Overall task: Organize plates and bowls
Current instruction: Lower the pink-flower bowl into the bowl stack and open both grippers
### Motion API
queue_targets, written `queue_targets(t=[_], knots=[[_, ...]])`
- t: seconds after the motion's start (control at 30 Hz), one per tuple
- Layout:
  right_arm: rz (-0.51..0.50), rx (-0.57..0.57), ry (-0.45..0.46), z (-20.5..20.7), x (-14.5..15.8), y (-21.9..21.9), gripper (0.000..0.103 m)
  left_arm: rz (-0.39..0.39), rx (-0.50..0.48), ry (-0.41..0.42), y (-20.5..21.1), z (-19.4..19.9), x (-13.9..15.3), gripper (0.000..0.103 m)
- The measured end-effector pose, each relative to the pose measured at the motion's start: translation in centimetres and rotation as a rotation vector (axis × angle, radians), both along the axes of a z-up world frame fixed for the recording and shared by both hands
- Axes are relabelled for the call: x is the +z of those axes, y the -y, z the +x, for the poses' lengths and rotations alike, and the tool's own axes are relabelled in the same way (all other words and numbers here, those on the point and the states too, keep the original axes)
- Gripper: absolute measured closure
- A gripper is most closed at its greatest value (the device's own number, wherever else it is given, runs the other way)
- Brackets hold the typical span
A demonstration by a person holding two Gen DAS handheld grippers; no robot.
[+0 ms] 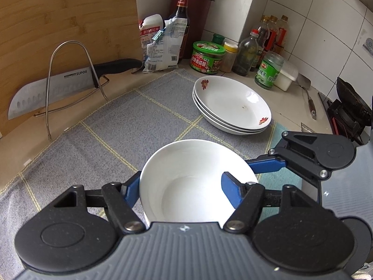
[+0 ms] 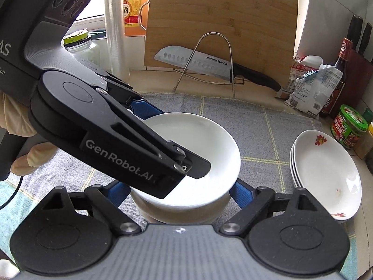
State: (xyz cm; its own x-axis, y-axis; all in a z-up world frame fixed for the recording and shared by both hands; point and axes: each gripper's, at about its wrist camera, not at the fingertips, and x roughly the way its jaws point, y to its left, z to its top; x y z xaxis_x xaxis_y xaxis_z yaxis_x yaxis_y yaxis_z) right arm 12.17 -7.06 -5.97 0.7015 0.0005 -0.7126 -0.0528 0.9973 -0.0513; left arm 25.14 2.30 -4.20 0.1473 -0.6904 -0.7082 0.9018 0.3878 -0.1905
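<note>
A plain white bowl (image 1: 186,182) is low over the grey checked cloth (image 1: 112,130). My left gripper (image 1: 180,179) is shut on it, one blue finger outside the left wall and the other inside. In the right wrist view that bowl (image 2: 209,144) rests nested in what looks like a second white bowl (image 2: 181,210). My right gripper (image 2: 180,191) is closed on this lower bowl, a blue pad against each side. The left gripper (image 2: 177,137) reaches in from the upper left. A stack of three flower-printed plates (image 1: 233,102) (image 2: 326,170) lies on the cloth's right edge.
A bamboo cutting board (image 2: 221,23) leans at the back, and in front of it a large knife (image 2: 198,60) rests in a wire rack. Sauce bottles, jars (image 1: 207,57) and bags crowd the back right corner. A gloved hand (image 2: 16,116) holds the left gripper.
</note>
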Motion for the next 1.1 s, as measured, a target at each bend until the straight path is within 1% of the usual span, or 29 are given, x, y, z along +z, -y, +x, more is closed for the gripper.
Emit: queue_targets(t=[0.47,0.53,0.57,0.6,0.63,0.67,0.8,0.9,0.93,1.1], knots=[[0.007,-0.001,0.001,-0.1,-0.1,0.0,0.01,-0.016,-0.002,0.004,-0.1,-0.1,-0.2,0.033],[0.009,-0.003,0.003,-0.1,-0.1,0.0,0.01,-0.026,-0.004,0.004,-0.2,-0.1,-0.4,0.028],[0.01,-0.001,0.005,-0.2,-0.2,0.0,0.009,-0.033,-0.006,0.001,-0.3,0.0,-0.5,0.023],[0.009,0.002,0.002,-0.2,-0.2,0.0,0.006,-0.035,-0.003,0.001,-0.3,0.0,-0.6,0.021],[0.003,0.003,0.007,-0.2,-0.3,0.0,0.002,-0.037,0.003,0.007,-0.4,-0.1,-0.7,0.021],[0.002,0.004,0.017,-0.4,-0.2,0.0,0.0,-0.041,0.01,0.016,-0.6,-0.1,-0.6,0.021],[0.017,0.003,0.042,-1.0,0.4,0.2,0.0,-0.074,0.055,0.027,-2.1,0.1,0.1,0.019],[0.043,0.007,0.072,-1.7,0.9,0.5,0.0,-0.099,0.117,0.053,-3.6,0.4,0.8,0.014],[0.055,0.013,0.086,-1.9,1.1,0.5,0.0,-0.105,0.137,0.065,-4.1,0.4,1.0,0.013],[0.079,0.067,0.126,-2.7,1.8,-0.5,0.0,-0.102,0.213,0.119,-6.0,0.2,1.4,0.013]])
